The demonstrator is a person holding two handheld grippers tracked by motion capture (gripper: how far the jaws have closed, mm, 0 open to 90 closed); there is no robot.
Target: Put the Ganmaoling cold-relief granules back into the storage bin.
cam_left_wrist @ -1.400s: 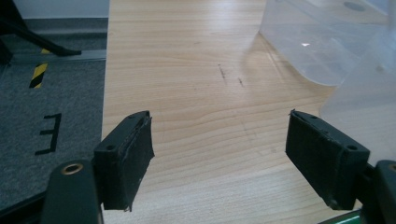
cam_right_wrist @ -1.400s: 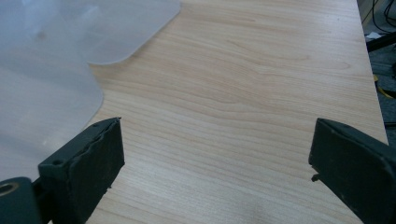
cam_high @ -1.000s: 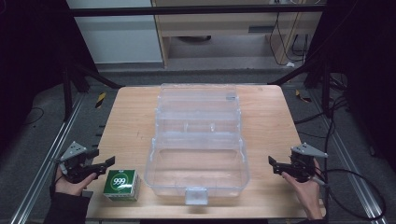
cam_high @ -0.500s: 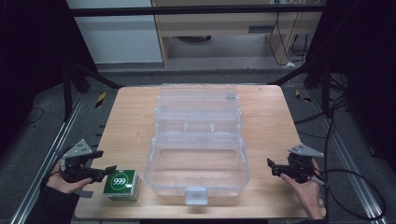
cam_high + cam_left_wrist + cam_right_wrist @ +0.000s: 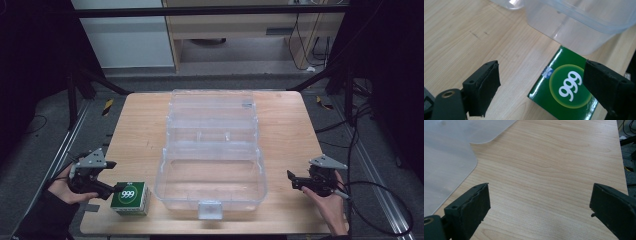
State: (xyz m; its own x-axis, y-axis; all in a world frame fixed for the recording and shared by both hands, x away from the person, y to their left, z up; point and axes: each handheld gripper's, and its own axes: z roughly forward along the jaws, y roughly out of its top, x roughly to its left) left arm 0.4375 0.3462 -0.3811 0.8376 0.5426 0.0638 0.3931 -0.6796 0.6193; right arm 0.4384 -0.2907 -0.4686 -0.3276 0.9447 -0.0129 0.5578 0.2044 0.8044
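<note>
My left gripper [image 5: 107, 176] sits at the lower left of the high view, jaws spread wide and gripping nothing, just beside the green box [image 5: 130, 198] marked 999. That box rests on the wooden table [image 5: 292, 125], near the clear plastic case [image 5: 212, 150]. My right gripper [image 5: 295, 180], lower right, gapes empty too.
</note>
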